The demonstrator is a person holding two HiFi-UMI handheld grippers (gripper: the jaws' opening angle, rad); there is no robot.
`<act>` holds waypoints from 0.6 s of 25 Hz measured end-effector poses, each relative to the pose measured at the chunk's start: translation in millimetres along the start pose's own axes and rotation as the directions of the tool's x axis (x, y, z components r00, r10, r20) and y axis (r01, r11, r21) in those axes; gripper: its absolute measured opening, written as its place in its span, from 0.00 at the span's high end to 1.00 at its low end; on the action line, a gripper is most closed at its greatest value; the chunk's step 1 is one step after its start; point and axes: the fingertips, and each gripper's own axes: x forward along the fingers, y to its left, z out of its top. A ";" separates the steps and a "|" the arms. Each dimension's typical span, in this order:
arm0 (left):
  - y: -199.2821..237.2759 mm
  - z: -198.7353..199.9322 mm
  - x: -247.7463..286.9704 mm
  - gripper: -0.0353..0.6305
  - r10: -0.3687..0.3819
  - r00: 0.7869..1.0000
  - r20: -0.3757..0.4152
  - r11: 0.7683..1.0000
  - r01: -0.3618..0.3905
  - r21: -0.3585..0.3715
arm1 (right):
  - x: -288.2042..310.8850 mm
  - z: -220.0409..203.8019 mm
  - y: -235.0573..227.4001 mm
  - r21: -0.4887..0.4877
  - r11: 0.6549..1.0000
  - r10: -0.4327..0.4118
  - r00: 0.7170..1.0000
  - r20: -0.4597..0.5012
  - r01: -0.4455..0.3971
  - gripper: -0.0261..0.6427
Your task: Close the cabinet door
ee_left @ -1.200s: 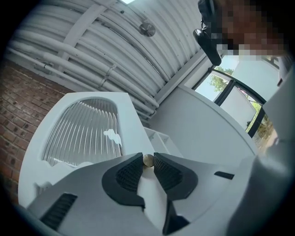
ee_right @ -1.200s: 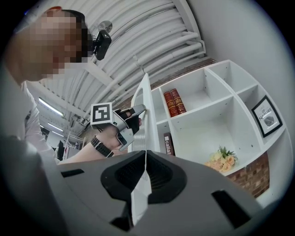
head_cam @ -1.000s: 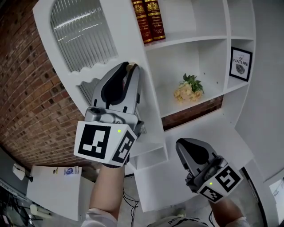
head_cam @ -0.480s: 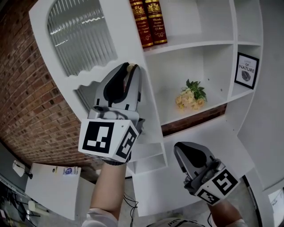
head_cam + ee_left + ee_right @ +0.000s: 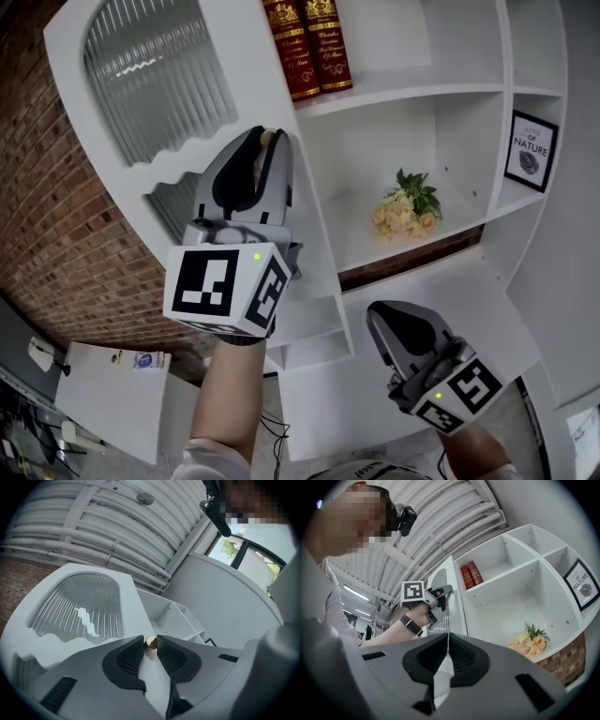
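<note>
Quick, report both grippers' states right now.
Left gripper: closed on the brass door knob.
Right gripper: closed, holding nothing.

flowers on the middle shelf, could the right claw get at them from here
Probably yes: that shelf is open-fronted, and nothing stands between the right claw and the flowers.

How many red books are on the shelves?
2. One red book stands on the upper shelf, next to the cabinet door. The second red book stands right against it. No others show, though the door may hide some.
</note>
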 end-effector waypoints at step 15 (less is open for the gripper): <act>12.1 -17.0 18.4 0.80 0.043 0.999 -0.015 0.999 -0.042 0.023 | 6.4 -6.6 -13.7 0.022 1.000 0.009 1.000 0.001 -0.009 0.93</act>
